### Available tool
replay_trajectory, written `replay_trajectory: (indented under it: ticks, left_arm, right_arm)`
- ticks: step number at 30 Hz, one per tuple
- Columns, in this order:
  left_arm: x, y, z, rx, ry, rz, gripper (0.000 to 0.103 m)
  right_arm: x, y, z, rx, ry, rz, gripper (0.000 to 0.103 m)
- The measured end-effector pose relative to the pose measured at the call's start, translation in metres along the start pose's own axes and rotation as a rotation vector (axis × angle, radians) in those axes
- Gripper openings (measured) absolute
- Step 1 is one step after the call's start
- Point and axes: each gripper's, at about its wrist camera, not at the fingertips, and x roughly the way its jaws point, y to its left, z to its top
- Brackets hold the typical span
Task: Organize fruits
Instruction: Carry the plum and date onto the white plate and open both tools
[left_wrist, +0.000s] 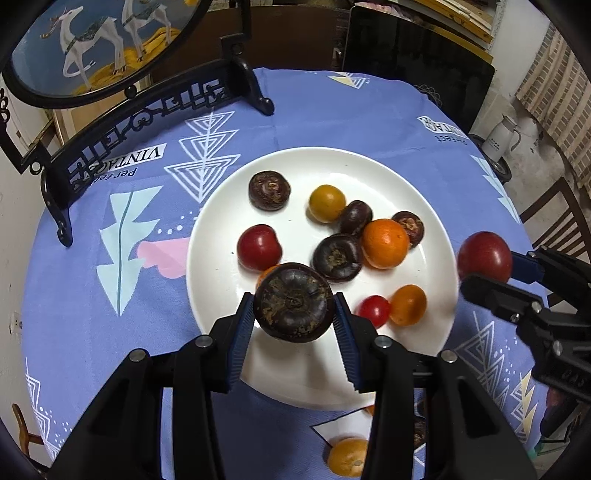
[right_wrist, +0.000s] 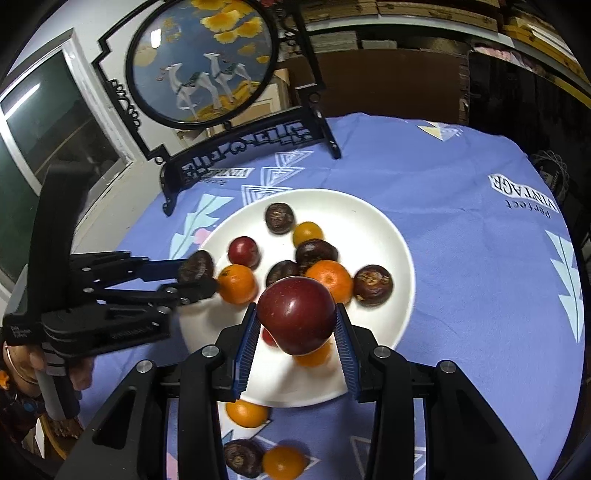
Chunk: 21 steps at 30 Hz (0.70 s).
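My left gripper (left_wrist: 294, 314), nearest the lens, was clamped on a dark water chestnut (left_wrist: 293, 302), blue pads pressing its two sides, held above the near edge of the white plate (left_wrist: 424, 192). To its right, my right gripper (right_wrist: 295, 319) was closed on a red plum (right_wrist: 297, 314), likewise pinched at its widest part and hanging over the plate's near side.

On the plate, left to right in the left wrist view, lay a second red plum (left_wrist: 258, 247), more water chestnuts, a yellow-orange kumquat (left_wrist: 327, 203), a small orange mandarin (left_wrist: 385, 243), a cherry tomato (left_wrist: 373, 311) and another orange fruit (left_wrist: 408, 304). A few fruits remained on the purple printed tablecloth (left_wrist: 295, 110) near me, off the plate, one mandarin (right_wrist: 246, 412) just beside the rim.

I judged the chestnut light, hard and rough-skinned, unlikely to slip and safe under a firm grip across its flat disc. The plum looked heavier, smooth and glossy, with flesh that could bruise; a gentle hold across its middle seemed wisest. A framed deer ornament (right_wrist: 201, 62) stood at the table's far left.
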Motion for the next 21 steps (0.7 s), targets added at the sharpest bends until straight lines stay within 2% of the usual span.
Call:
replay_trajectory:
  ticks: [18, 21]
  left_arm:
    - [0.016, -0.009, 0.026, 0.034, 0.004, 0.005, 0.042]
    - [0.018, -0.009, 0.028, 0.033, -0.008, 0.028, 0.047]
  right_arm:
    - [0.038, 0.005, 0.031, -0.024, 0.000, 0.015, 0.041]
    - [0.044, 0.004, 0.037, -0.026, -0.003, 0.004, 0.042]
